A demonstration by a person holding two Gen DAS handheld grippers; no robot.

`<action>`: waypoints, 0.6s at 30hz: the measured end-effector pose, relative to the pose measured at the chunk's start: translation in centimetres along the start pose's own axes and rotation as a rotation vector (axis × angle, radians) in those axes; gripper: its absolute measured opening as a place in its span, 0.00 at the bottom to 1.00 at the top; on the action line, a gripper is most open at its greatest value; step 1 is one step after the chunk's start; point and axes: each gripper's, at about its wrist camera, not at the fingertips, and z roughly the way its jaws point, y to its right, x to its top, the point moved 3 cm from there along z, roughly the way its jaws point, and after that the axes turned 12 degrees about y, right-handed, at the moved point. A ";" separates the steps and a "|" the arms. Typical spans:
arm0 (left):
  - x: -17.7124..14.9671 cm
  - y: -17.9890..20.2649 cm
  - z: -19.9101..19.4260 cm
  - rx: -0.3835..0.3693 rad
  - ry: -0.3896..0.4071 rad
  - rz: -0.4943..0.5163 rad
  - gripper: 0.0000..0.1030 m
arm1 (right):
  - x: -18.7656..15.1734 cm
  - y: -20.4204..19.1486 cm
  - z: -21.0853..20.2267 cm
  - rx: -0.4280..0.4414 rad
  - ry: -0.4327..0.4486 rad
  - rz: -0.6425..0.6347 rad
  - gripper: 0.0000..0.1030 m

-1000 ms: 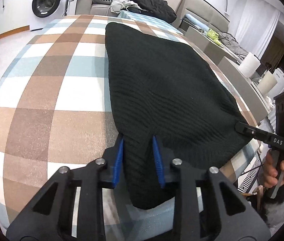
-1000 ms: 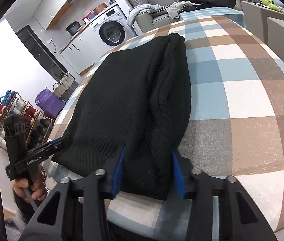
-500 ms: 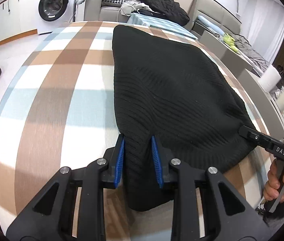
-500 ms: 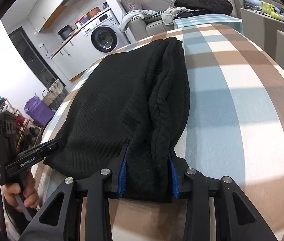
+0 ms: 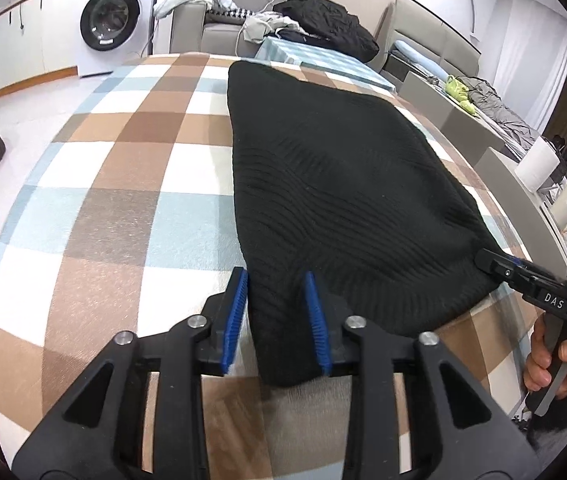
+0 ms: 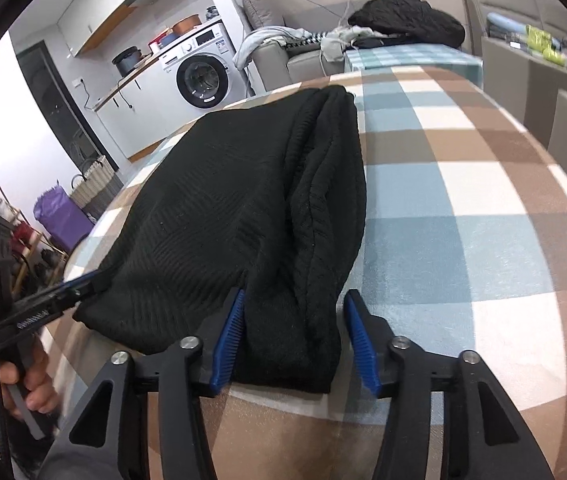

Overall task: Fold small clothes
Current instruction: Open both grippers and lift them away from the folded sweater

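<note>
Black sweater lies flat on the checked tabletop. Left gripper and right gripper straddle its near corners, fingers opening; the pads appear clear of the knit.

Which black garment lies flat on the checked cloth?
The knit between both grippers; the other black garment sits crumpled on the sofa behind.
</note>
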 end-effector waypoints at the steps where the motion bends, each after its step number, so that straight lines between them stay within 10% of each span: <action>1: -0.1 0.1 -0.6 -0.002 0.014 0.005 0.36 | 0.0 -0.2 -0.4 -0.010 0.012 -0.018 0.62; 7: 0.0 1.3 -4.5 -0.003 0.157 0.053 0.77 | 0.5 -0.9 -3.3 0.004 0.116 -0.063 0.96; 18: -1.6 3.0 -8.3 -0.022 0.297 0.082 0.98 | 0.1 -2.3 -7.4 0.084 0.271 -0.062 1.00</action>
